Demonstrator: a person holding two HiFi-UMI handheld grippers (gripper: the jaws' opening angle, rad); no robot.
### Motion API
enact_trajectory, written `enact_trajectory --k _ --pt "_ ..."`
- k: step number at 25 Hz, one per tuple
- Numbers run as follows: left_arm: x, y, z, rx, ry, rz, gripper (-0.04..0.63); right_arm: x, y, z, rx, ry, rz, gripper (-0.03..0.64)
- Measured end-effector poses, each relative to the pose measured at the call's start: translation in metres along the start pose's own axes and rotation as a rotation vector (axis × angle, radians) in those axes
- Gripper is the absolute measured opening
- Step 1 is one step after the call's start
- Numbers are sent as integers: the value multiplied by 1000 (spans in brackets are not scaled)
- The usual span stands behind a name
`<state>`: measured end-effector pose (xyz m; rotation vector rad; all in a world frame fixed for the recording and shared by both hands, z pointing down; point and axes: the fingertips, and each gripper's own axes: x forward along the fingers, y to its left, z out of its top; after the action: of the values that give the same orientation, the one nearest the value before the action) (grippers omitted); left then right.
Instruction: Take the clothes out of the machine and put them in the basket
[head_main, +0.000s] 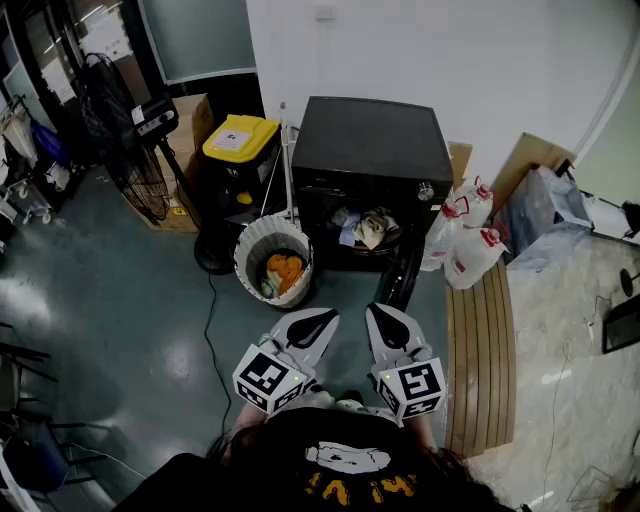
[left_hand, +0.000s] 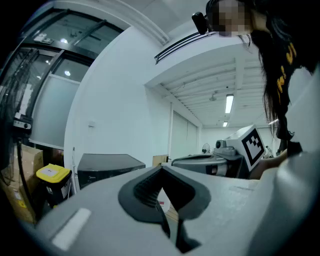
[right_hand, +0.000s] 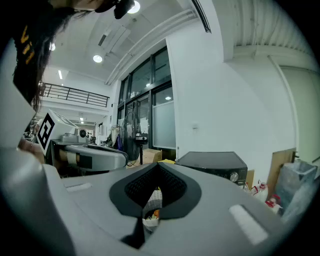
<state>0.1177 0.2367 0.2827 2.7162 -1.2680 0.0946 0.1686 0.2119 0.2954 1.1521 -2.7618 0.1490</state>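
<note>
My left gripper (head_main: 322, 320) and right gripper (head_main: 385, 316) are both pinched closed and empty. The clothes (head_main: 366, 228) lie in the machine (head_main: 375, 140) straight ahead, nearer my right. The basket (head_main: 247, 262) stands to the machine's left.

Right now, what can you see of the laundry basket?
The basket is round and white, with a ribbed wall that looks like plastic or woven strips. It stands upright and open-topped on the grey floor, just left of the black machine and its open front, and in front of a yellow-lidded bin. Inside lie orange clothes with something paler beside them.
</note>
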Motion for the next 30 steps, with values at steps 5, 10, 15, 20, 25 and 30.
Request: enact_trajectory --k 5,10,15,20,25,30 --pt "2 9 2 0 -4 -4 0 7 -2 5 -5 -13 -12 18" --pt "2 15 4 2 -10 -16 0 13 1 5 -11 -12 -19 18" --pt "-5 21 1 3 -7 -34 0 20 11 3 -9 -5 -23 18" --pt "-16 32 -6 8 -3 -42 0 26 24 -4 -8 2 -37 18" --pt "-20 37 -13 -3 13 -64 0 27 29 -13 -17 23 -71 18" --pt "-18 39 -14 7 24 -76 0 29 26 -11 -22 33 -85 18"
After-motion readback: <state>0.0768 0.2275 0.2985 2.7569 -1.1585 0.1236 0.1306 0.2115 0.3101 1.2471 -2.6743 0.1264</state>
